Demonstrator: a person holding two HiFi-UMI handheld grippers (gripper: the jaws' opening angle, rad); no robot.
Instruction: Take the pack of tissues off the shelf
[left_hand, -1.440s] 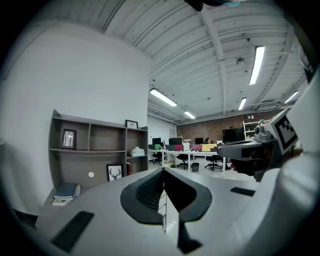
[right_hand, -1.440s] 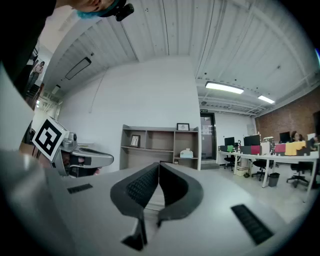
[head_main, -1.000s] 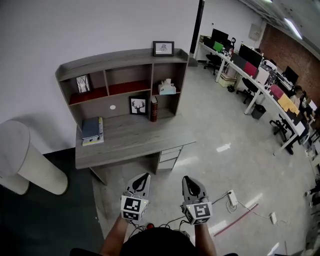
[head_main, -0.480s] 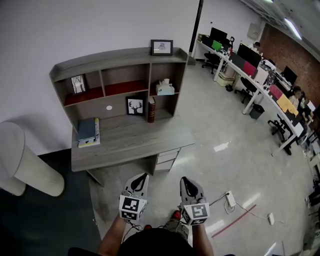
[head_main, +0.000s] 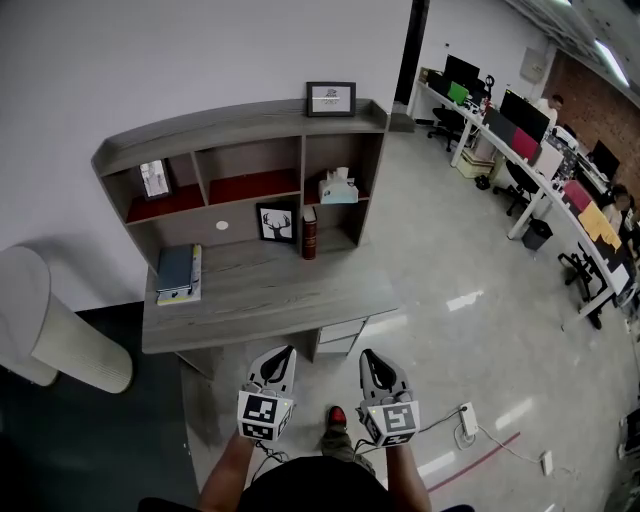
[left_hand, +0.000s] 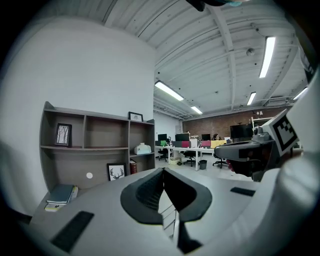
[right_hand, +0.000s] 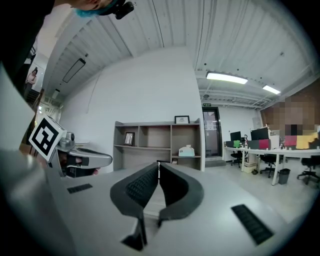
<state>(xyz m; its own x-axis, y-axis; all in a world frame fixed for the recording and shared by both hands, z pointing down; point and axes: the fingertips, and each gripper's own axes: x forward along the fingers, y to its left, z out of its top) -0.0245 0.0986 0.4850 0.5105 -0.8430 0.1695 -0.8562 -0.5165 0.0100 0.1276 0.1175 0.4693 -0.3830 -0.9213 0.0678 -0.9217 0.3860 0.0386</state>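
The pale pack of tissues (head_main: 338, 190) (left_hand: 142, 149) (right_hand: 186, 151) sits in the right compartment of the grey shelf unit (head_main: 240, 120), on its middle shelf, above the desk top (head_main: 265, 295). My left gripper (head_main: 281, 359) and right gripper (head_main: 372, 361) hover side by side well short of the desk's front edge, over the floor. Both are shut with nothing between the jaws. In the left gripper view the tips (left_hand: 163, 171) meet, and the right gripper (right_hand: 158, 163) also has its tips together.
On the shelf unit: a framed picture on top (head_main: 331, 98), another in the left bay (head_main: 153, 178), a deer picture (head_main: 277, 223) and a dark red book (head_main: 309, 232). Stacked books (head_main: 178, 271) lie on the desk's left. A white cylinder (head_main: 60, 335) lies left; office desks and chairs (head_main: 520, 160) right. A power strip (head_main: 467, 420) lies on the floor.
The view has shifted: the desk and shelf sit a little closer and more centred. Both grippers stay shut and level, side by side. A red-toed shoe now shows below them.
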